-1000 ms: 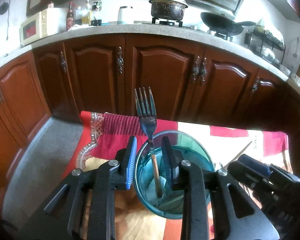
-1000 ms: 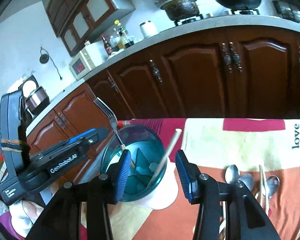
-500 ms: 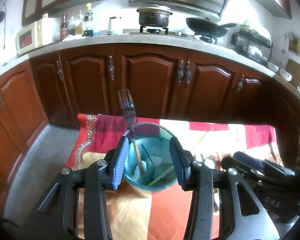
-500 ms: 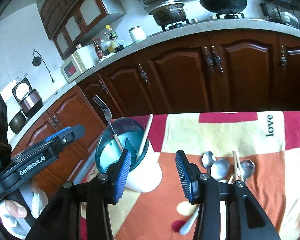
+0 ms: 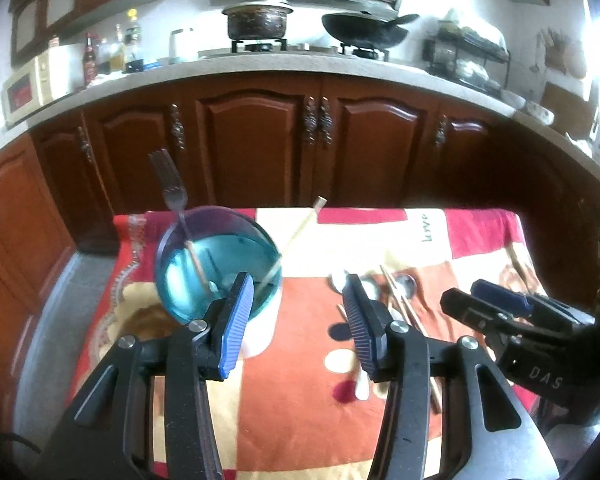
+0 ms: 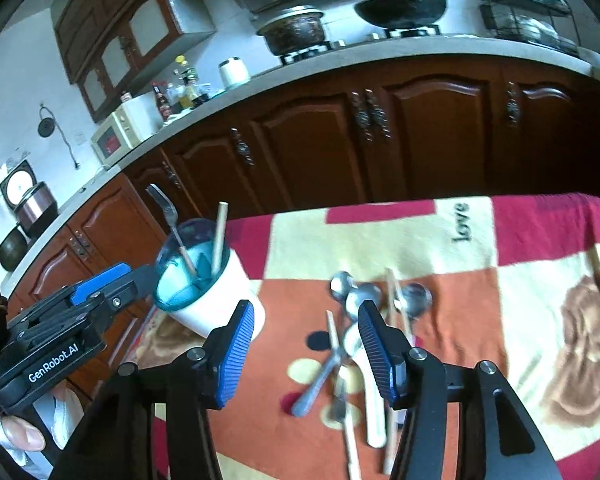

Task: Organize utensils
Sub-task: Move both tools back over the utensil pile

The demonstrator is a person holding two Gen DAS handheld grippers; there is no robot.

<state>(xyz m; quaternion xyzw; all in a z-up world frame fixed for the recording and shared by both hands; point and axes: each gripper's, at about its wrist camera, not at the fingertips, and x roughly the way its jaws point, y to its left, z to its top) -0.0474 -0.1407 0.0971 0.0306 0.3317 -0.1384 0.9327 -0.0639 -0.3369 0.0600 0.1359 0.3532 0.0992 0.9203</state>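
A white utensil holder with a teal divided insert (image 5: 216,268) (image 6: 204,284) stands at the table's left. In it stand a metal fork (image 5: 172,196) (image 6: 168,216) and a pale chopstick (image 5: 300,228) (image 6: 220,236). Spoons and chopsticks lie in a loose pile (image 6: 364,320) (image 5: 388,292) on the cloth, right of the holder. My left gripper (image 5: 296,320) sits back from the holder, its jaws opening with nothing between them. My right gripper (image 6: 306,340) hovers before the pile, jaws also opening and empty.
A red, cream and orange patterned cloth (image 6: 480,248) covers the table. Brown kitchen cabinets (image 5: 260,136) run behind it under a counter with a pot (image 5: 256,20), a wok and a microwave (image 6: 116,136). A hand (image 6: 20,436) shows at the lower left.
Both grippers pulled back from the holder and opened wider. The fork and the chopstick were let go and now stand in the holder. The spoon pile came into view.
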